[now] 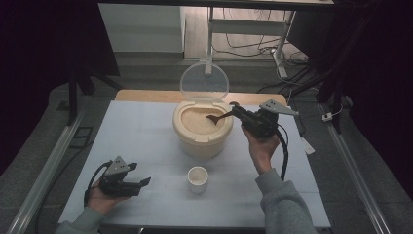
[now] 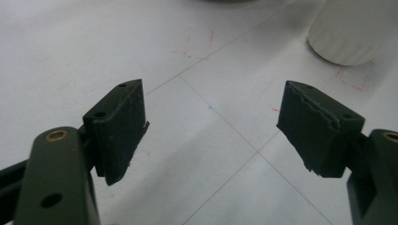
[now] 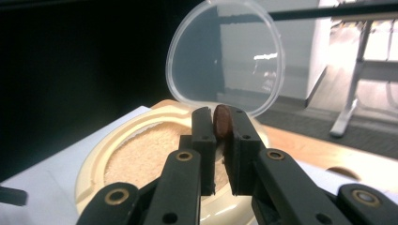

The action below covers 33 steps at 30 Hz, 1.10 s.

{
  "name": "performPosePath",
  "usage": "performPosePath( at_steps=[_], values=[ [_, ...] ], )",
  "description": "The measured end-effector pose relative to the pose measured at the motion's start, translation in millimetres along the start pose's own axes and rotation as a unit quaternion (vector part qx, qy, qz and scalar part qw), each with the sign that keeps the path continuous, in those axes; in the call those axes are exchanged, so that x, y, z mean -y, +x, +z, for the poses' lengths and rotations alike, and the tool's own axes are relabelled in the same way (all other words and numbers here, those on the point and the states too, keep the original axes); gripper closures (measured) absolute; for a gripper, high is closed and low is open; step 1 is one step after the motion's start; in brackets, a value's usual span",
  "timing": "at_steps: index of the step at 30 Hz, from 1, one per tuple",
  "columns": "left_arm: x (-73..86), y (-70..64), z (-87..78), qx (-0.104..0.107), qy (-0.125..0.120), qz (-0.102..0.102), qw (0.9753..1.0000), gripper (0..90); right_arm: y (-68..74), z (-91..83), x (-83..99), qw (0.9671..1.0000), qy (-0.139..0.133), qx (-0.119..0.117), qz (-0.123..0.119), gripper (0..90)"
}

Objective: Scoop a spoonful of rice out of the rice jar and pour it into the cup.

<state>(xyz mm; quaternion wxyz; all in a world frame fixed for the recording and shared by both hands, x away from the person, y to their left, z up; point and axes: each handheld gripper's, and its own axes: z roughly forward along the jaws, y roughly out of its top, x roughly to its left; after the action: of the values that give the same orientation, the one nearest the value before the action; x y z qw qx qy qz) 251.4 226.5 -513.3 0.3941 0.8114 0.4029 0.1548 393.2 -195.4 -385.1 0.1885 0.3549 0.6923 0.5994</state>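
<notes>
A cream rice bin (image 1: 200,139) stands mid-table with its clear lid (image 1: 204,81) flipped up; pale grain (image 1: 196,119) fills it. My right gripper (image 1: 237,111) is shut on the handle of a brown wooden spoon (image 1: 216,117), whose bowl dips into the grain. In the right gripper view the spoon handle (image 3: 221,121) sits clamped between the jaws, with the bin (image 3: 94,161) and lid (image 3: 225,56) beyond. A small white cup (image 1: 197,178) stands in front of the bin. My left gripper (image 1: 144,183) rests open at the front left, and its view shows the cup (image 2: 354,33) at upper right.
A white mat (image 1: 141,131) covers the table, marked with thin lines and red ticks (image 2: 197,49). A wooden table edge (image 1: 141,95) shows behind it. Desk legs and cables (image 1: 280,53) lie on the floor beyond. Cables trail from both grippers.
</notes>
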Motion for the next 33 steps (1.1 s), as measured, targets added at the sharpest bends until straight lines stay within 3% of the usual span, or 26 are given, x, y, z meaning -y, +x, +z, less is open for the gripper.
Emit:
performPosePath(
  at_steps=[6,7,8,9,11,15,17,20,26,27,29,31,33],
  values=[
    [0.0,0.0,1.0,0.000,0.003,0.000,1.0000,23.5,-10.0,4.6,9.6,0.9975,0.007,-0.018,0.067,82.9],
    [-0.1,0.0,1.3,0.001,0.004,0.001,1.0000,23.5,-10.0,4.6,9.6,0.9975,0.007,-0.018,0.067,82.9],
    [-0.1,-0.3,1.6,0.002,0.004,0.001,1.0000,23.4,-12.3,6.1,13.1,0.9954,0.007,-0.024,0.093,82.7],
    [-0.1,-0.5,1.9,0.002,0.005,0.002,1.0000,23.4,-12.3,6.1,13.1,0.9954,0.007,-0.024,0.093,82.7],
    [-0.2,-0.9,2.4,0.003,0.007,0.002,1.0000,23.3,-14.5,7.0,15.5,0.9922,0.004,-0.030,0.121,82.3],
    [-0.2,-1.4,3.5,0.003,0.010,0.005,0.9999,23.1,-16.4,7.6,15.8,0.9898,0.004,-0.028,0.140,82.2],
    [-0.2,-1.6,3.5,0.003,0.010,0.005,0.9999,23.0,-20.1,8.0,16.6,0.9851,0.005,-0.034,0.169,82.5],
    [0.0,-1.0,3.1,0.003,0.010,0.004,0.9999,23.0,-21.8,8.0,16.6,0.9830,0.005,-0.034,0.180,82.6],
    [0.0,-1.5,3.9,0.002,0.011,0.006,0.9999,23.0,-29.9,6.1,18.7,0.9699,0.002,-0.037,0.241,82.9],
    [0.0,-1.5,3.8,0.002,0.011,0.007,0.9999,23.0,-29.9,6.1,18.7,0.9699,0.002,-0.037,0.241,82.9],
    [0.0,-1.4,3.9,0.002,0.011,0.007,0.9999,23.0,-32.4,4.6,18.7,0.9663,0.002,-0.041,0.254,83.1],
    [-0.1,-1.4,4.0,0.002,0.011,0.007,0.9999,23.0,-35.4,3.0,19.5,0.9591,-0.004,-0.048,0.279,83.1],
    [-0.1,-1.7,3.8,0.002,0.011,0.008,0.9999,23.0,-36.5,2.6,19.9,0.9583,0.000,-0.049,0.282,83.1]
  ],
)
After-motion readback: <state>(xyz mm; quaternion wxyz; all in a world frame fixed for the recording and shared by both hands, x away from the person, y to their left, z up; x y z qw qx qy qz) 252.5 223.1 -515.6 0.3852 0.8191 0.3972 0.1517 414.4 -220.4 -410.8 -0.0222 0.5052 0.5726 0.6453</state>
